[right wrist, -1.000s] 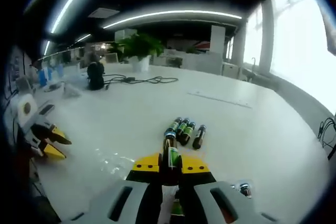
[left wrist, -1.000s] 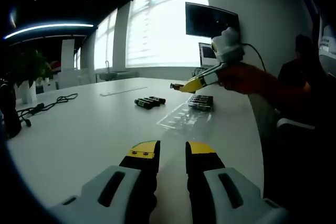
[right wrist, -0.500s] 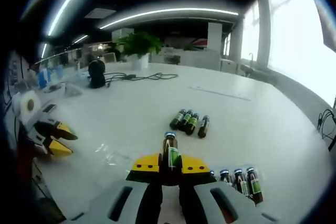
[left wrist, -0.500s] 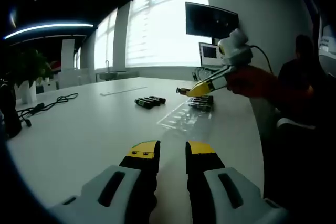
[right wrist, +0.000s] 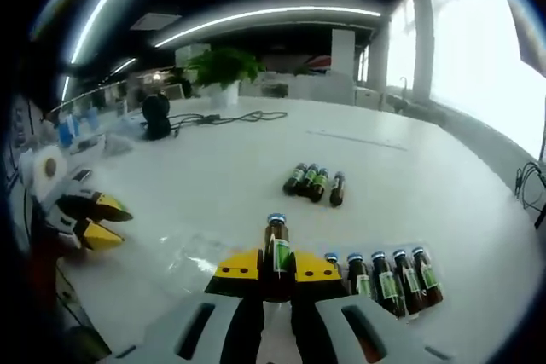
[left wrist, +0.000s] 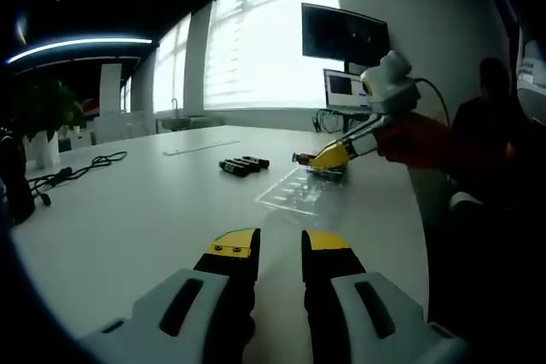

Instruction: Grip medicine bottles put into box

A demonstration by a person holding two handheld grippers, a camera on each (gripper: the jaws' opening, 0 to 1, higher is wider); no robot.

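Low in the left gripper view, my left gripper (left wrist: 280, 243) rests open over the white table (left wrist: 145, 219) with nothing between its jaws. My right gripper (right wrist: 275, 267) is shut on a brown medicine bottle (right wrist: 275, 244) with a green label and blue cap. Seen from the left gripper view, the right gripper (left wrist: 328, 157) carries the bottle (left wrist: 300, 158) above the clear plastic tray (left wrist: 294, 192). Several bottles (right wrist: 386, 271) lie in a row in the tray. Several loose bottles (right wrist: 316, 183) lie together farther out on the table, as loose bottles (left wrist: 243, 164).
The left gripper (right wrist: 87, 219) appears at the left of the right gripper view. A potted plant (right wrist: 222, 67), a black cable (right wrist: 229, 118) and a dark object (right wrist: 155, 117) sit at the table's far side. A monitor (left wrist: 344, 33), a laptop (left wrist: 341, 88) and a person (left wrist: 490, 100) are beyond the tray.
My right gripper has carried the bottle lower and closer over the clear tray, bringing the row of bottles in the tray into its view. The left gripper has stayed still.
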